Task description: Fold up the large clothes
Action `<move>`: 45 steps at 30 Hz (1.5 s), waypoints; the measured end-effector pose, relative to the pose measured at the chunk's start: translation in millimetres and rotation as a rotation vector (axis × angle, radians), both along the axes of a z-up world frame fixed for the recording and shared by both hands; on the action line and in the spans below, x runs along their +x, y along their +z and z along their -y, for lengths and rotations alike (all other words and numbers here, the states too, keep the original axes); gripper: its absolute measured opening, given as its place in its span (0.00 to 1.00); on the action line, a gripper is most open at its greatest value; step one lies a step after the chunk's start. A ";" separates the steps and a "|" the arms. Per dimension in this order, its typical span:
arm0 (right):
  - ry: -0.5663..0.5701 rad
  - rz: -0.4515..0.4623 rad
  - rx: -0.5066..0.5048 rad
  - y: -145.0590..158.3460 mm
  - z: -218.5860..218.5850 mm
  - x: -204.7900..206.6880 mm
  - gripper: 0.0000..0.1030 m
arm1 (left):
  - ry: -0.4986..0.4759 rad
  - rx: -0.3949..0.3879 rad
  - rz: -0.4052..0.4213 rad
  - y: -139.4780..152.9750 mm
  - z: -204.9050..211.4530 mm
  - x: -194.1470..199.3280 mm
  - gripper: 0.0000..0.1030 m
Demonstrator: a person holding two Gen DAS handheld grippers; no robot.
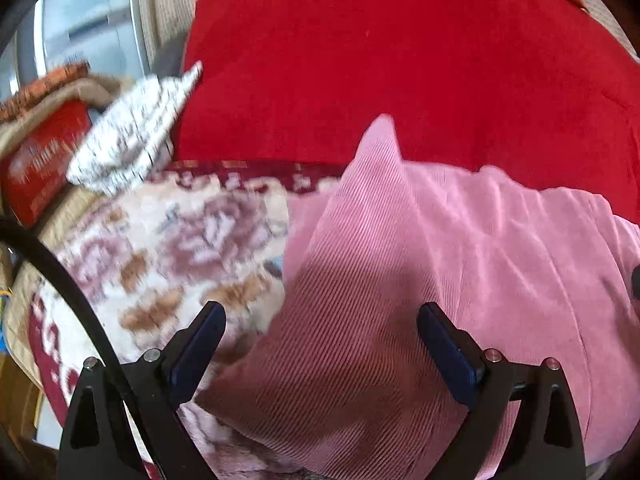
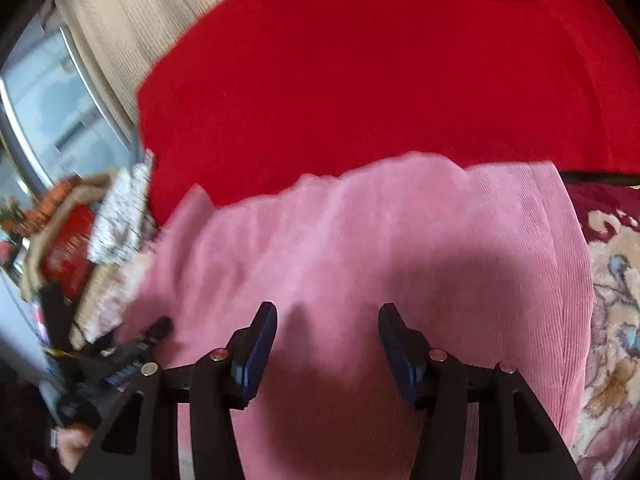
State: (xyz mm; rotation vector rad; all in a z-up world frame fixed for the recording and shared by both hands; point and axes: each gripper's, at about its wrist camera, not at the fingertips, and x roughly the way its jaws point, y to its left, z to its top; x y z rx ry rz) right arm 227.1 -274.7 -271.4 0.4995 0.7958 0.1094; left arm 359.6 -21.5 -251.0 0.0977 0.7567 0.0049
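The pink corduroy garment (image 2: 400, 240) lies spread on a floral blanket (image 1: 168, 240), in front of a big red cushion (image 1: 400, 60), and its long axis runs from side to side across both views, along the lower edge of the cushion. The right gripper (image 2: 327, 344) hangs directly above the middle of the cloth, with its jaws apart and nothing between them; its shadow falls on the fabric just under it. The left gripper (image 1: 322, 344) is over the left end of the garment, where a folded corner stands up in a point; its jaws are also wide apart and hold nothing, and the cloth's edge passes between and under them without a visible touch. So the left gripper seems nearer to a free edge, and the right one nearer to the body of the cloth. The garment is soft, with fine ribs and several loose wrinkles, so I judge it will sag and slide when lifted. The blanket looks fluffy. A small white patterned cloth (image 1: 132, 136) lies well to the left.
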 end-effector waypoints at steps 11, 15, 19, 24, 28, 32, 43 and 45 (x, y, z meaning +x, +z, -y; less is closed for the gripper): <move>0.032 0.000 -0.022 0.5 -6.3 -7.2 0.56 | -0.021 0.021 0.099 23.8 8.5 -19.2 0.95; 0.038 -0.005 -0.031 -3.0 -11.0 -4.3 0.56 | -0.018 0.005 0.116 27.8 6.5 -21.7 0.95; 0.053 -0.094 -0.039 -25.4 -18.9 11.5 0.56 | -0.022 0.004 0.125 30.4 7.7 -23.9 0.95; 0.048 -0.042 -0.029 -14.4 -18.0 3.7 0.56 | -0.026 0.004 0.130 32.2 8.1 -25.8 0.95; 0.042 -0.001 -0.023 -3.0 -13.7 -9.0 0.56 | -0.029 -0.003 0.135 34.8 7.3 -28.2 0.95; 0.062 0.006 -0.028 0.7 -19.7 -13.1 0.56 | -0.031 -0.007 0.134 36.1 7.3 -29.5 0.95; 0.114 -0.080 -0.045 -21.7 -34.9 -4.5 0.56 | -0.002 0.011 0.069 27.0 6.6 -21.8 0.95; 0.113 -0.075 -0.036 -19.8 -33.7 -5.2 0.56 | 0.009 0.017 0.050 23.7 4.7 -19.8 0.95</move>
